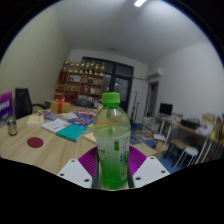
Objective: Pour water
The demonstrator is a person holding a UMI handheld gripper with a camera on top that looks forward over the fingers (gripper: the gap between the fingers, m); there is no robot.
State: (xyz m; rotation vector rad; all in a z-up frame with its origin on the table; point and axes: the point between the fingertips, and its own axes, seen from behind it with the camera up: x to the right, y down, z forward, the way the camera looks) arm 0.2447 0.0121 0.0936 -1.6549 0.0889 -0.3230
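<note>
At the far left a dark office chair [22, 101] stands at the end of a long wooden table [30, 150], with a purple panel [5, 104] beside it. On the table near that end sits a small dark cup [12, 127], and closer in lies a round red coaster [35, 143]. Further along the table are scattered papers and books, among them a teal book [72, 131], and an orange container [59, 104] stands toward the back. Behind these, against the rear wall, a shelf unit [85, 78] holds rows of small items too small to tell apart.

In the middle, a clear plastic bottle [112, 148] with a green cap and green-tinted contents stands upright, raised in front of the table and filling the space between the gripper [112, 170] fingers. The purple pads [89, 160] press against its lower body from both sides, so the jaws are clenched on the bottle.

To the right, a dark doorway [153, 98] opens in the white wall, and beyond it desks carry a monitor [166, 109] and other clutter, with a chair [190, 150] nearby.
</note>
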